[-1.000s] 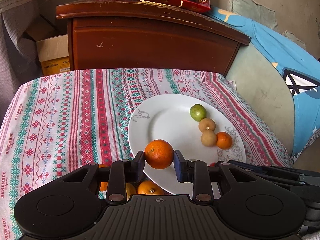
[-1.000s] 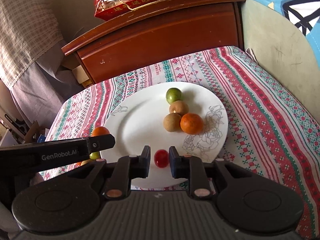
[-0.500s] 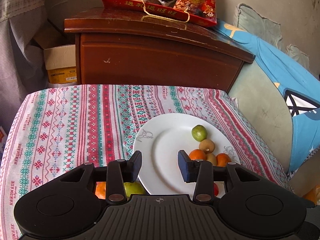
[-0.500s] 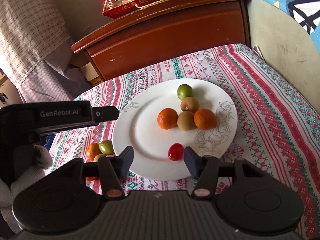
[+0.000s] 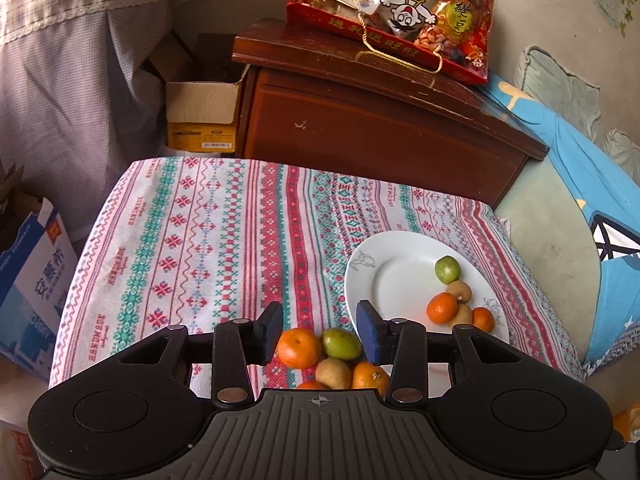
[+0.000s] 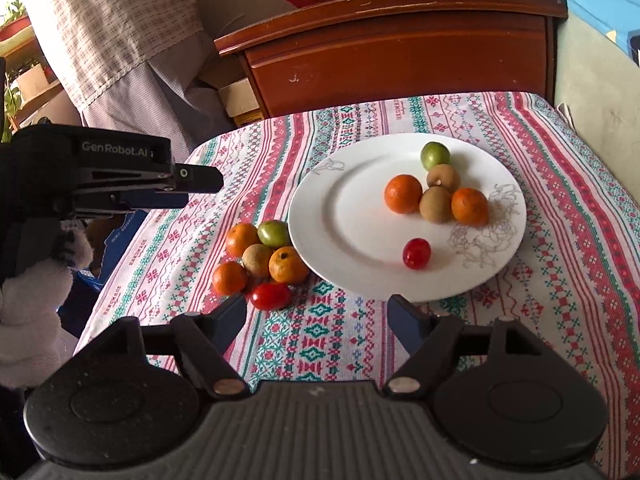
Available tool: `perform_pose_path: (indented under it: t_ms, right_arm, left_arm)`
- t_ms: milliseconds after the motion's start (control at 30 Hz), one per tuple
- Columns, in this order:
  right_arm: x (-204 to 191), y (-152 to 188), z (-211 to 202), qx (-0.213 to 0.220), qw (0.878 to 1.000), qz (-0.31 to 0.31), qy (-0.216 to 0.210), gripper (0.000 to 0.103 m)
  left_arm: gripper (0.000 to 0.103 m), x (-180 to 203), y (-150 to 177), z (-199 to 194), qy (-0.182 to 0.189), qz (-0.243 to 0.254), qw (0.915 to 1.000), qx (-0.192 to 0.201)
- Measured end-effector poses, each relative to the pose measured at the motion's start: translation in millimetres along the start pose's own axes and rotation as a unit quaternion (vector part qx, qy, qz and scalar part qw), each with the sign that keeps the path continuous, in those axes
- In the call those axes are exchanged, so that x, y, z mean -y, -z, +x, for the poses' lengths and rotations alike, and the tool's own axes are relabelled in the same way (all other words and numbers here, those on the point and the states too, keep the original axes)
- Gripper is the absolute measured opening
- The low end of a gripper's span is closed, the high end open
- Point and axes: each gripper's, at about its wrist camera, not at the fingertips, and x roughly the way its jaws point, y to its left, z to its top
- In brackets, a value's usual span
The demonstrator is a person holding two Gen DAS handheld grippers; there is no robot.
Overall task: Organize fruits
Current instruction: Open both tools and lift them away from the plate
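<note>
A brown wooden cabinet (image 5: 380, 120) stands behind the table. A red snack bag (image 5: 396, 12) sits on top.

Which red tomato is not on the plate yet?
The longer red tomato, lying on the cloth beside the pile of oranges. The rounder one sits on the white plate.

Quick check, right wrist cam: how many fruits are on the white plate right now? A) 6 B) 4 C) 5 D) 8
A: the white plate holds one green fruit, two oranges, two brown fruits and one red tomato.
</note>
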Motion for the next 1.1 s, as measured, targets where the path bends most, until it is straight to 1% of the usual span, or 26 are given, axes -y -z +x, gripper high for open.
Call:
perform_pose_path:
  t_ms: [167,300,400,500,633,667,733,867,933,1033,1100]
  right_arm:
    - [-8.4,5.5,4.2,-0.007,1.0,-0.024,0.007,0.078]
    - [-12.9,11.1,6.4,-0.007,0.999,-0.041,0.016,0.077]
    - [-14.9,14.6,11.8,-0.018,0.999,-0.044,0.014,0.077]
    - [-16.0,19.6,18.3,-0.029,0.999,-0.039,0.015,0.078]
    - [-24.8,27.0,21.4,-0.021,0.997,-0.069,0.034,0.079]
    - [-26.3,28.5,22.1,-0.017,0.997,-0.072,0.039,0.08]
    - [-30.6,31.6,24.0,-0.014,0.995,-0.087,0.044,0.087]
    - [-37.7,36.7,27.9,-0.006,0.994,-0.096,0.054,0.095]
    - [-41.6,38.4,29.9,-0.008,0.993,-0.107,0.059,0.101]
    - [-45.9,39.3,31.4,-0.014,0.99,-0.118,0.07,0.101]
    - [-45.7,39.6,30.7,-0.008,0.992,-0.106,0.074,0.099]
  left_arm:
    - [0.04,-3.8,16.5,-6.5,-0.013,0.013,0.9998,-0.006]
    - [0.04,-9.1,27.8,-7.7,-0.02,0.009,0.9996,-0.016]
    - [0.04,-14.6,35.6,-8.3,-0.032,0.012,0.9992,-0.022]
    - [0.04,-22.9,41.7,-8.2,-0.035,0.003,0.999,-0.03]
    - [0.04,-31.5,47.9,-5.6,-0.043,-0.004,0.9983,-0.039]
    - [0.04,-33.3,48.9,-4.7,-0.043,-0.007,0.9982,-0.041]
    - [0.04,-36.0,50.4,-3.7,-0.044,-0.01,0.998,-0.044]
    - [0.04,-38.5,50.2,-5.2,-0.052,-0.006,0.9979,-0.039]
    - [0.04,-41.0,49.3,-6.3,-0.052,-0.009,0.9979,-0.037]
    - [0.04,-43.3,49.7,-6.4,-0.052,-0.009,0.998,-0.034]
    - [0.04,-44.2,50.5,-5.3,-0.052,-0.011,0.9979,-0.036]
